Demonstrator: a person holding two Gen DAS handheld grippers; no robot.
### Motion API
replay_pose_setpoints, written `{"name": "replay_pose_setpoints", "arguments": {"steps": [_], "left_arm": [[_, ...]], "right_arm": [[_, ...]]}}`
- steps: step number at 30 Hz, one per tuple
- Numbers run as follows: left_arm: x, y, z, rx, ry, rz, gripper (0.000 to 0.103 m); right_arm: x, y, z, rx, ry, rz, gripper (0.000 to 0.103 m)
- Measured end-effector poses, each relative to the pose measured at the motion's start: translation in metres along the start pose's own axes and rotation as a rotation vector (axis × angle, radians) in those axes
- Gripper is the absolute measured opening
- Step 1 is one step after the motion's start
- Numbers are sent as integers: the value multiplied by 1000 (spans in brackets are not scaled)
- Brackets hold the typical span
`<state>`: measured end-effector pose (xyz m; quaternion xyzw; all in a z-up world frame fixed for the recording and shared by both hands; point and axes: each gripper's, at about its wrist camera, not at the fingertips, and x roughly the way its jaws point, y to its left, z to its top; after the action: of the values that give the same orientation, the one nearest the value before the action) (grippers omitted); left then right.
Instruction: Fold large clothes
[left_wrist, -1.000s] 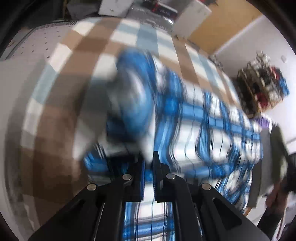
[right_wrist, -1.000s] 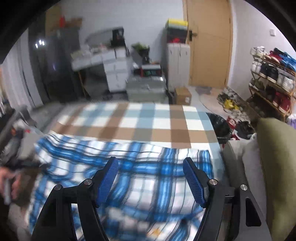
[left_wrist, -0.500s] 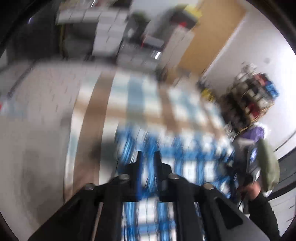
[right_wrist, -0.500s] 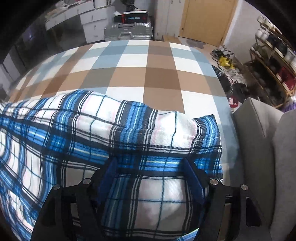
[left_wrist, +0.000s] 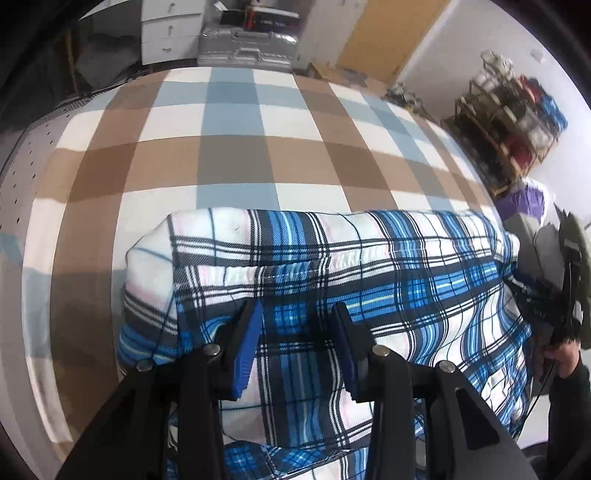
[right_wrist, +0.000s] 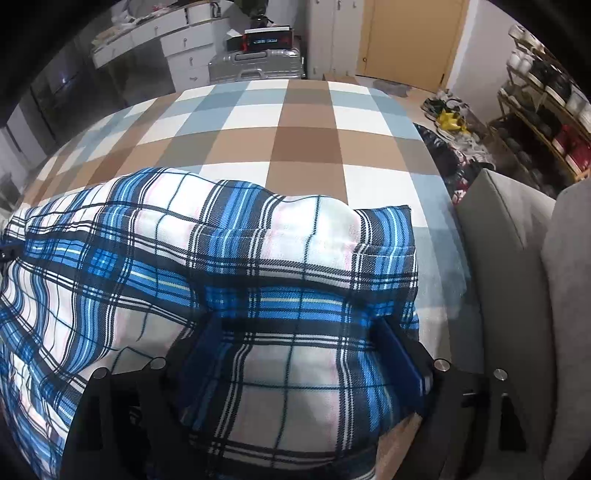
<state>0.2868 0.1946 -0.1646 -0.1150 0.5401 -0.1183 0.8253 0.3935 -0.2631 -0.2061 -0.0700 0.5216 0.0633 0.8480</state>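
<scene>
A large blue, white and black plaid garment (left_wrist: 332, 266) lies folded across the near part of a bed with a brown, blue and white checked cover (left_wrist: 229, 147). My left gripper (left_wrist: 297, 332) is open, its blue-padded fingers spread just above the garment's left part. In the right wrist view the garment (right_wrist: 221, 258) fills the near field. My right gripper (right_wrist: 301, 354) is open, its fingers wide apart with a fold of the cloth bulging between them. The garment's near edge is hidden under both grippers.
A grey sofa (right_wrist: 517, 295) stands to the right of the bed. A shoe rack (left_wrist: 513, 110) and loose shoes (right_wrist: 450, 118) stand at the right. A silver suitcase (left_wrist: 247, 51), white drawers (right_wrist: 177, 40) and a wooden door (right_wrist: 410, 40) lie beyond the bed.
My left gripper was shut on the plaid cloth and has opened and let it go on the bed. My right gripper came down low over the garment and stayed open.
</scene>
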Motion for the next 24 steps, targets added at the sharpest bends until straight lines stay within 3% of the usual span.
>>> {"name": "replay_pose_setpoints", "arguments": {"steps": [3, 5, 6, 9, 11, 13, 15, 17, 18, 19, 22, 24], "left_arm": [[-27, -9, -10, 8, -20, 63, 32], [-58, -20, -18, 21, -61, 22, 32], [-85, -29, -32, 38, -117, -25, 33], [-145, -67, -73, 79, -260, -56, 35], [-189, -85, -105, 97, -347, -85, 45], [-230, -100, -134, 101, -454, -109, 67], [-271, -117, -168, 114, -560, -134, 75], [-328, -132, -214, 144, -695, -125, 79], [-344, -142, -228, 137, -752, -103, 94], [-347, -152, -223, 130, -797, -94, 102], [-373, -163, -263, 124, -893, -81, 102], [-374, -165, -286, 110, -926, -50, 102]], "right_arm": [[-21, 7, -3, 5, -18, 4, 73], [-53, 11, -13, 26, -82, 81, 71], [-74, 13, -21, 44, -134, 126, 72], [-142, 18, -53, 82, -302, 248, 74], [-190, 26, -79, 71, -406, 320, 77], [-241, 33, -108, 56, -546, 358, 88], [-293, 42, -139, 31, -695, 369, 103], [-342, 50, -167, 6, -823, 397, 103], [-364, 53, -181, 4, -877, 421, 103], [-383, 55, -195, 14, -923, 450, 103], [-423, 57, -232, 57, -1002, 534, 103], [-429, 61, -247, 78, -949, 618, 103]]}}
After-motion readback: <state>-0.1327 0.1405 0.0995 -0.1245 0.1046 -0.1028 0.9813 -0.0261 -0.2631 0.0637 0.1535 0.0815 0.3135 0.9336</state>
